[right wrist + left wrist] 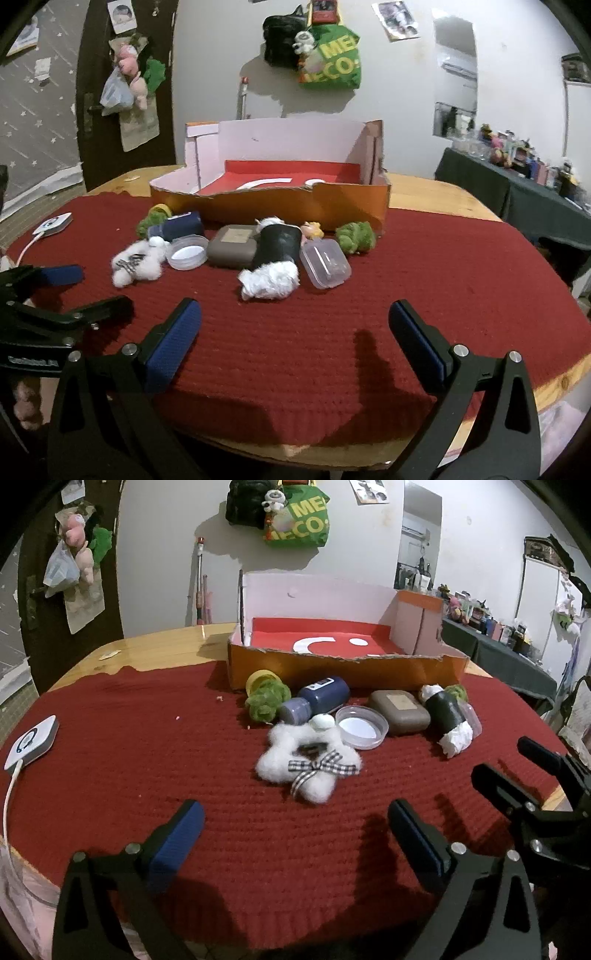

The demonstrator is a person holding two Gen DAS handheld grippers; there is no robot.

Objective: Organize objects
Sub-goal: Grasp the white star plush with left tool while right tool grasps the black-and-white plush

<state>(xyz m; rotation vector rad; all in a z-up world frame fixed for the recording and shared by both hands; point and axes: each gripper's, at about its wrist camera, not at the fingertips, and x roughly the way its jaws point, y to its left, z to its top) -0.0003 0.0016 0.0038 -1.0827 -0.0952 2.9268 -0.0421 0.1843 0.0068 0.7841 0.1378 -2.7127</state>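
1. Claws first: left gripper (295, 834) at the bottom of its frame, jaws spread wide and empty over the red cloth (147, 738); right gripper (295, 332) likewise agape, holding nothing.
2. Nearest the left gripper, at frame centre, lies a white wool star (306, 764) with a checked bow: soft, light, likely best pinched across one arm.
3. Nearest the right gripper, a black roll (277, 247) with white fluffy ends: squashy, so grip the firmer middle.
4. Beside it a clear tub (325, 266), probably slick and light; take it across its short sides.
5. Beyond, in the upper middle, waits the open cardboard box (332, 668), nothing in it.
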